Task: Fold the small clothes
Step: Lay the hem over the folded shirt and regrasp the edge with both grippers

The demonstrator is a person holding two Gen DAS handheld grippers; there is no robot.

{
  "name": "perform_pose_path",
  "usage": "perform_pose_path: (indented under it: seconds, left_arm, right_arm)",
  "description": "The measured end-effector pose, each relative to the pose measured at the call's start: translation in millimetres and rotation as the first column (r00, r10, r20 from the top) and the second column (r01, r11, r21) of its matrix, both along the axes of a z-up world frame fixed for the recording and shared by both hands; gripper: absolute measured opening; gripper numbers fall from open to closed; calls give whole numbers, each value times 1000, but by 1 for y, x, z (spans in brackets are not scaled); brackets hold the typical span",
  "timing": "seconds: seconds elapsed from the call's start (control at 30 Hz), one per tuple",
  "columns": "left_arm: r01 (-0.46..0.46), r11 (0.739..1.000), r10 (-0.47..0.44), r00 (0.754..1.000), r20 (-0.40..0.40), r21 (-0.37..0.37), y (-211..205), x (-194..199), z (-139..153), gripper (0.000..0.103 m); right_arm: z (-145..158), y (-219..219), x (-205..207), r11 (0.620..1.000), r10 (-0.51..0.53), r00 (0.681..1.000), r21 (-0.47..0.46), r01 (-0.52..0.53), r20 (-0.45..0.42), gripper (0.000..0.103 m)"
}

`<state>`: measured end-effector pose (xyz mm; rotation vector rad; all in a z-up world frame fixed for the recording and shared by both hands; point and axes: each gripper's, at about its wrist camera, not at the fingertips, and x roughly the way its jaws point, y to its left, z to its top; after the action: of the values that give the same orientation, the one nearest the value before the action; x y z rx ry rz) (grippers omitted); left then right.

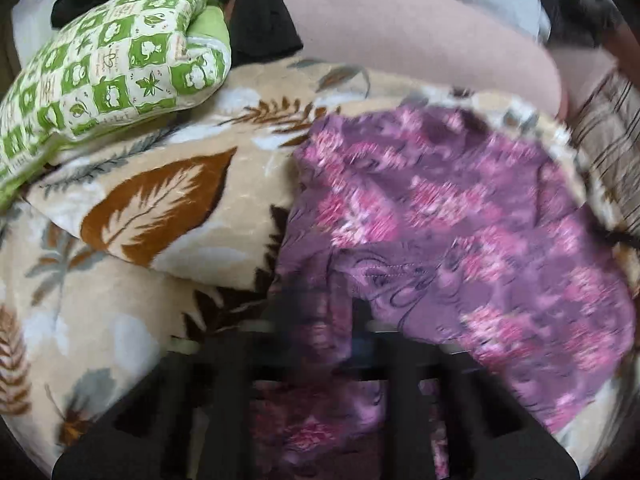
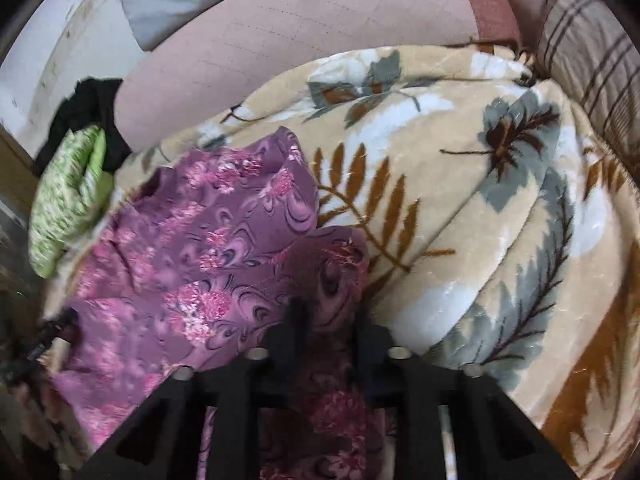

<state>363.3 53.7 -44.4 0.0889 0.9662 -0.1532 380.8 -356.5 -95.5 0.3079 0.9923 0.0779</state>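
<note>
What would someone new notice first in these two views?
The purple floral garment stands out, spread on the beige leaf-print blanket, with both grippers' fingers closed on its near edge: left gripper, right gripper. A green patterned pillow lies beyond the garment, at the blanket's far left.

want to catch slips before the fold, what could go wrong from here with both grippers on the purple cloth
1. Each gripper, left and right, seems to pinch only a bunched edge of the purple cloth, so the edge may slip out.
2. The leaf blanket underneath is soft and lumpy, so a fold may land crooked.
3. The cloth lies rumpled, so creases may get folded in, and a finger could snag the blanket pile.
</note>
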Motion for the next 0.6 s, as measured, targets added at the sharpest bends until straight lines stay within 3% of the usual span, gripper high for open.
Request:
perform_pose_path:
  seconds: [0.07,0.2,0.3,0.4,0.5,0.6]
  left_arm:
    - [-17,999,18,1000,5,-38,9,0,3,7]
    - [-52,994,60,994,93,-95,19,-7,33,7]
    - [-41,997,51,985,168,-62,12,-16,53,7]
    - [-57,997,65,979,194,-48,11,-15,64,7]
    - [-64,998,68,978,196,-25,8,12,71,7]
    - [-71,997,75,981,176,-29,1,61,75,7]
  right_arm:
    - [8,0,-2,1000,-8,999,-23,9,32,5]
    - [33,-3,-12,999,-21,992,-33,25,123,4]
    - [49,-4,-19,998,-38,984,-47,47,175,4]
    - [65,0,-24,996,-53,973,-61,68,225,4]
    - [79,6,-12,994,-51,972,-78,71,230,4]
    - [92,6,28,988,-53,973,-131,84,225,4]
